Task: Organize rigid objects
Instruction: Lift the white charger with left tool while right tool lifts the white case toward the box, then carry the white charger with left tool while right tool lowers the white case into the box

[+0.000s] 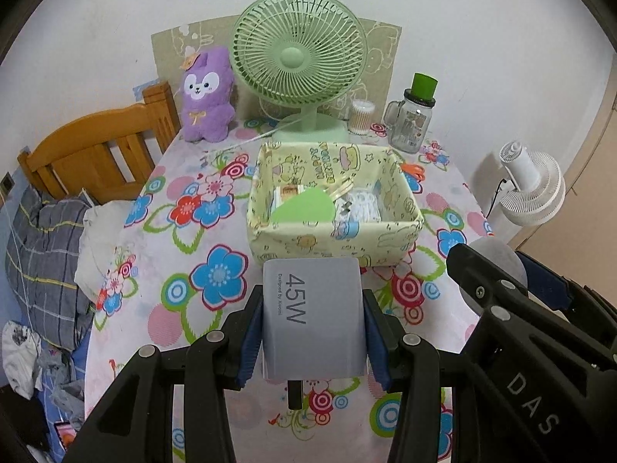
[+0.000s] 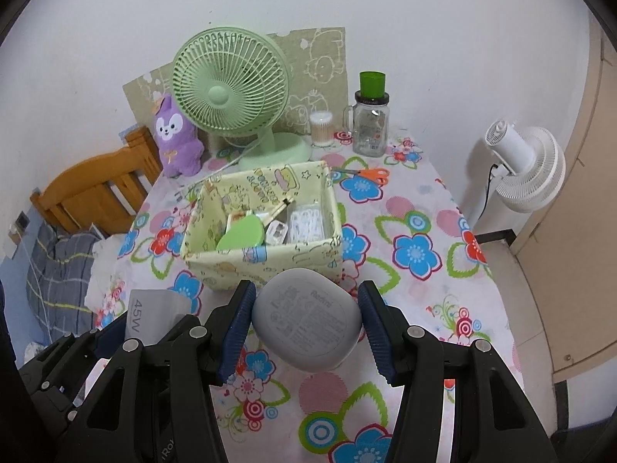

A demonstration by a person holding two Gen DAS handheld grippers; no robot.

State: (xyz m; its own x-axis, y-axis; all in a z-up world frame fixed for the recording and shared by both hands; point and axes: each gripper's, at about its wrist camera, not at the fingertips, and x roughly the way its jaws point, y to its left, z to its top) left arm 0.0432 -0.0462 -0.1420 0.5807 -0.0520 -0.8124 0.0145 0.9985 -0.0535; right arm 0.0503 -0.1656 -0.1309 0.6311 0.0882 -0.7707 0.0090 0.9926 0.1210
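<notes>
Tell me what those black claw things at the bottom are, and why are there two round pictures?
Those claws are tools a person holds, one in each hand. Each has a small camera looking along its two fingers, which is why there are two round pictures. In the left camera's picture, the left hand-held gripper squeezes a grey 45W charger. In the right camera's picture, the right hand-held gripper seems to squeeze a rounded grey Redmi case. Both hover over a table with a flowery tablecloth. Ahead sits a yellow fabric basket already holding small things. Behind it stand a green fan, a purple plush toy, a glass jar and orange scissors.
</notes>
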